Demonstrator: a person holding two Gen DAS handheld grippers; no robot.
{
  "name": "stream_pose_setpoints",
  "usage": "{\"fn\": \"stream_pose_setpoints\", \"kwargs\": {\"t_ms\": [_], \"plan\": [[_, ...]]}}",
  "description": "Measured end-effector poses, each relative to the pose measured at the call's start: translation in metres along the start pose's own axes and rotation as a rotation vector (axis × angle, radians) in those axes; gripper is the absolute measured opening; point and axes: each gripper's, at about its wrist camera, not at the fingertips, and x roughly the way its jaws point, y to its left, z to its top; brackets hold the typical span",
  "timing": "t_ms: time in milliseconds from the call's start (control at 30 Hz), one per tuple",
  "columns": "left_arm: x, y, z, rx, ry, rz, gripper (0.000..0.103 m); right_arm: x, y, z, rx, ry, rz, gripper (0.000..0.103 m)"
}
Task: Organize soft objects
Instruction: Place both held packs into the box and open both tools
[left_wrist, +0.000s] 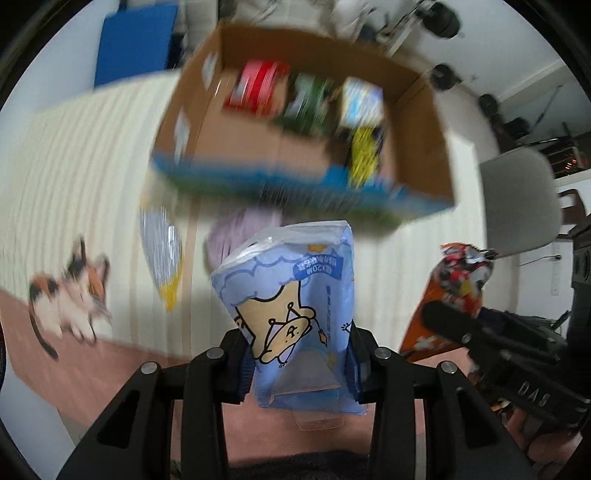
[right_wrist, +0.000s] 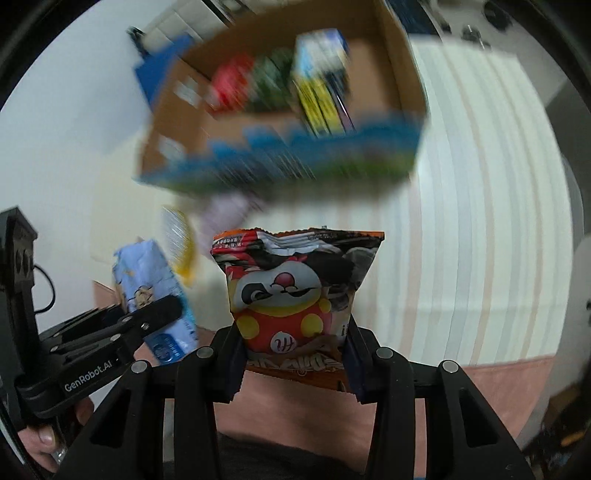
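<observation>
Two packets are held up before an open brown cardboard box with a blue printed front (left_wrist: 306, 184), which stands blurred on a cream striped cloth (left_wrist: 74, 177). The left gripper (left_wrist: 299, 365) has its jaws clamped on a pale blue plastic tissue pack printed with a cartoon bear (left_wrist: 291, 306). The right gripper (right_wrist: 291, 362) has its jaws clamped on an orange-and-black snack bag showing a round red-and-white mascot (right_wrist: 295, 288). Inside the box stand red, green, yellow and light blue packets (left_wrist: 317, 107), too blurred to identify.
</observation>
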Motion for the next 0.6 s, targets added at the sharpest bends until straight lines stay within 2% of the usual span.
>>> {"fn": "stream_pose_setpoints", "kwargs": {"t_ms": [100, 200, 333, 467, 600], "plan": [[-0.019, 0.000, 0.041, 0.029, -0.043, 0.014, 0.036, -0.034, 0.015, 0.029, -0.032, -0.056, 0.027, 0.046], [-0.019, 0.004, 0.078, 0.034, -0.058, 0.039, 0.036, -0.050, 0.027, 0.065, -0.055, -0.092, 0.013, 0.046], [0.005, 0.016, 0.129, 0.027, -0.001, 0.071, 0.036, -0.032, 0.045, 0.116, -0.057, -0.087, -0.018, 0.046], [0.039, 0.034, 0.158, 0.010, 0.064, 0.080, 0.036, -0.001, 0.049, 0.153, -0.033, -0.046, -0.032, 0.046], [0.074, 0.045, 0.174, 0.002, 0.143, 0.063, 0.036, 0.036, 0.044, 0.174, -0.011, -0.003, -0.051, 0.046]]}}
